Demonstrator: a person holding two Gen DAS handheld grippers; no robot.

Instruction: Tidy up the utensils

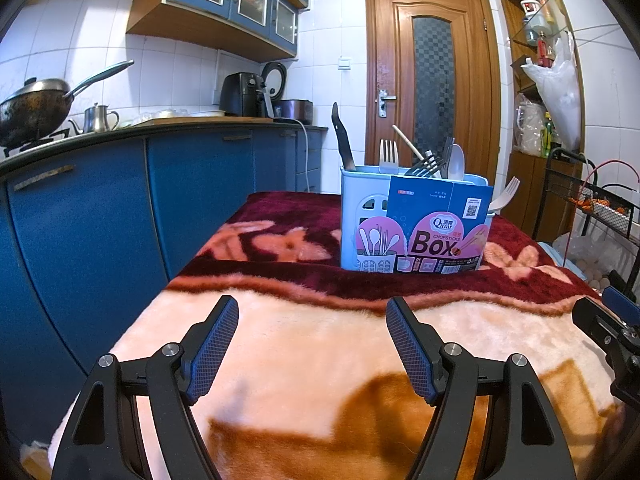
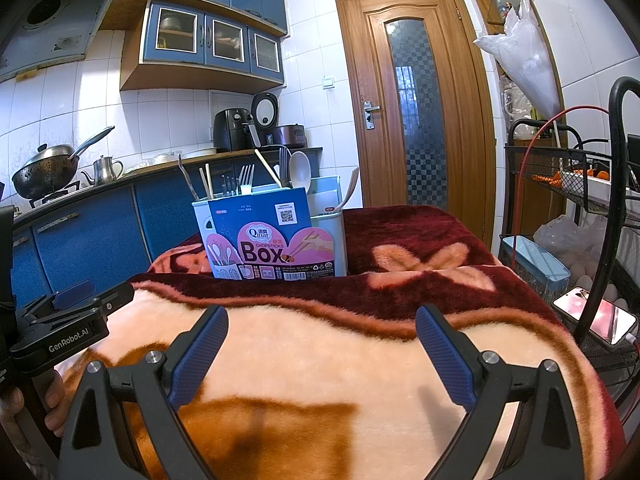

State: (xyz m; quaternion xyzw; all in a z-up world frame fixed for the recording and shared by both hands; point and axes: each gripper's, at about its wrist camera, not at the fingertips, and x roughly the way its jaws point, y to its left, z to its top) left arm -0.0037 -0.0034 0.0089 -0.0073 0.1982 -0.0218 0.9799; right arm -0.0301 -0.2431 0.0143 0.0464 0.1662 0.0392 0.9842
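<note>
Both grippers, left and right, gaped empty; I judged approaching the utensil holder squarely wisest.

Bright, sharp, fisheye-warped edges

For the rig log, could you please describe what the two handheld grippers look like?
Both the left gripper and right gripper have black angular linkage arms with silver pivot bolts and blue, finely ridged finger pads. The left unit's black body reads "GenRobot.AI" in white lettering and carries a blue plate.
</note>
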